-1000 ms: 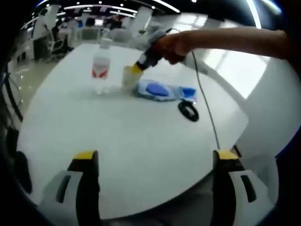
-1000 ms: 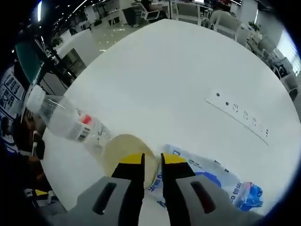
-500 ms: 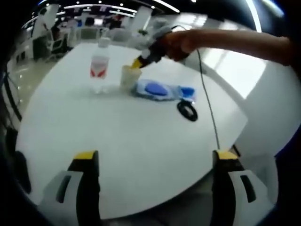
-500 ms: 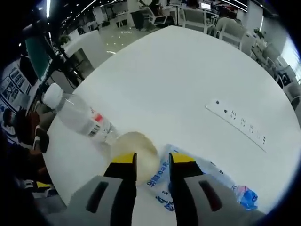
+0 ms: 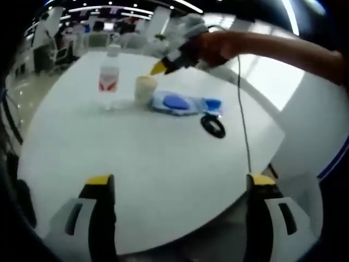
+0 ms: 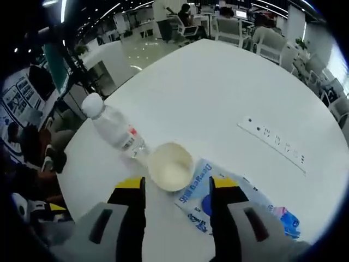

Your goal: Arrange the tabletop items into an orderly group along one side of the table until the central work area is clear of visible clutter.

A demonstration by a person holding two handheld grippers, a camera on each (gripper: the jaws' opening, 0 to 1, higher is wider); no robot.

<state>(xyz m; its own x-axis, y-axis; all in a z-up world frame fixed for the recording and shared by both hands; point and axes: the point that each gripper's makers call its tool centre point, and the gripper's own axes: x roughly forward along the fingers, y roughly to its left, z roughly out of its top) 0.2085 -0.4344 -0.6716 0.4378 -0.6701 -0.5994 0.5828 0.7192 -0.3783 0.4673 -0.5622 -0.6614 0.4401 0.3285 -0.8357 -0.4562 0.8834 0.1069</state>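
On the round white table point(image 5: 136, 158) a clear water bottle point(image 5: 108, 79) with a red label stands upright. A pale paper cup point(image 5: 145, 88) is right beside it, then a blue and white packet point(image 5: 182, 102) and a black ring point(image 5: 212, 125). My right gripper point(image 5: 161, 66), held in a hand, hovers just above the cup. In the right gripper view the cup point(image 6: 170, 165) sits below and between the spread jaws of the right gripper point(image 6: 177, 188), untouched, with the bottle point(image 6: 114, 128) on its left and the packet point(image 6: 218, 199) on its right. My left gripper point(image 5: 181, 183) is open over the near table edge, holding nothing.
A white power strip point(image 6: 275, 144) lies flat further across the table. A thin black cable point(image 5: 242, 125) hangs from the hand down past the table's right edge. Office chairs point(image 6: 240, 30) and desks stand beyond the far edge.
My right gripper was shut on the cup's rim. It has since opened, let the cup go and lifted up and away. The cup stays beside the bottle.
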